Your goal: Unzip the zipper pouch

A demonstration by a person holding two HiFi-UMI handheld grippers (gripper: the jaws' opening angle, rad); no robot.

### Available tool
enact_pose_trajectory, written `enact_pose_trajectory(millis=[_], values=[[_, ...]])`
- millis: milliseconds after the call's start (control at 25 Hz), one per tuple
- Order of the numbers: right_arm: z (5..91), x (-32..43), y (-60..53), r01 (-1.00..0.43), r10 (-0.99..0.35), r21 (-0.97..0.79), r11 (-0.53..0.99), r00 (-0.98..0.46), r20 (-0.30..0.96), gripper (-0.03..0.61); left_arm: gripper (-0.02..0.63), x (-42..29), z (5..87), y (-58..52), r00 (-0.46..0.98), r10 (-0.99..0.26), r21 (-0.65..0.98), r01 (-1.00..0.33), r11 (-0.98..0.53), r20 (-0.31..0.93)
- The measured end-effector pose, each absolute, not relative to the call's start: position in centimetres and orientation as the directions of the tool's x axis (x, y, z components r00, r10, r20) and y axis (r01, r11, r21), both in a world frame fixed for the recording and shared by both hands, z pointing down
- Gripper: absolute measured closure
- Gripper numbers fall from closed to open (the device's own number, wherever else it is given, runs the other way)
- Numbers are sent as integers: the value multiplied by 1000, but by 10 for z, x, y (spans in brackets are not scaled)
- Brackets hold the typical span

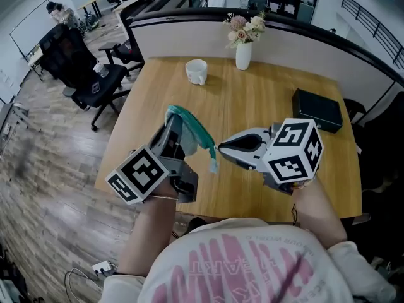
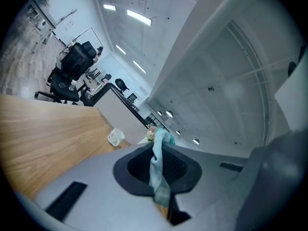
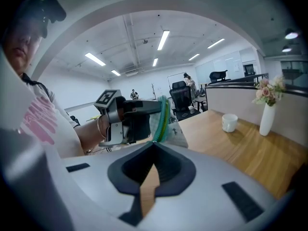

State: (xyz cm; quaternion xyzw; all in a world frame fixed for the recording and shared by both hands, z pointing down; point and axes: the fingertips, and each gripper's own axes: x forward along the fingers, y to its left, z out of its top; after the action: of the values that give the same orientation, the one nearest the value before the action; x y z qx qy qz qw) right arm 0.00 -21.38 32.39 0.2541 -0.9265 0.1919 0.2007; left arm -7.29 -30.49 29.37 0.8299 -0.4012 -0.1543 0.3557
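Head view first: the soft pale-green fabric zipper pouch (image 1: pixel 191 131) with its teal zipper band is up in the air, clamped in the left gripper (image 1: pixel 176 134) and sticking out just past its tips, with the wooden table (image 1: pixel 252 100) below.

Left gripper view confirms it. Those jaws are pressed together on a fold of the pouch cloth, which runs up between the pads and out over the tips.

Now the right gripper (image 1: pixel 219 148). It comes in from the right of the left gripper, tips touching the lower end of the teal band. Right gripper view shows its jaws fully together, meeting exactly where the band ends. I judge they have the zipper pull pinched, though the pull itself is too small for me to make out.

Here is what matters: the zipper band is the long axis. It arcs from the far side of the left gripper's tips down to the right gripper's tips, so the slider end lies on the right gripper's side. The left gripper is the anchor, and the right one is at the working end.

My read is that the next pull should run along that band, with the cloth held taut against the left gripper. Drag sideways off that line and I expect the fabric to bunch and the slider to jam.
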Motion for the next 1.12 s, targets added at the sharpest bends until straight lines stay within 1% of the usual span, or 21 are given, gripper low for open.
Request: enact_pose_trajectory(millis=[240,480,920,1120], values=[[318,29,-207,-549,-399,-253,796,-792,462,580,603,-56,281,-301,611,-792,707,-560,-432,0],[315,41,-205,-557,-413,-232,797,-784,463,580,602,-52,273,-302,597,-802,704,-563,-433,-16],[310,41,-200,-565,-436,-267,781,-799,414,580,603,-56,272,-300,602,-798,707,-556,-437,-20],[310,37,-200,-566,-447,-318,761,-812,375,578,601,-61,272,-299,611,-791,714,-540,-446,-32]])
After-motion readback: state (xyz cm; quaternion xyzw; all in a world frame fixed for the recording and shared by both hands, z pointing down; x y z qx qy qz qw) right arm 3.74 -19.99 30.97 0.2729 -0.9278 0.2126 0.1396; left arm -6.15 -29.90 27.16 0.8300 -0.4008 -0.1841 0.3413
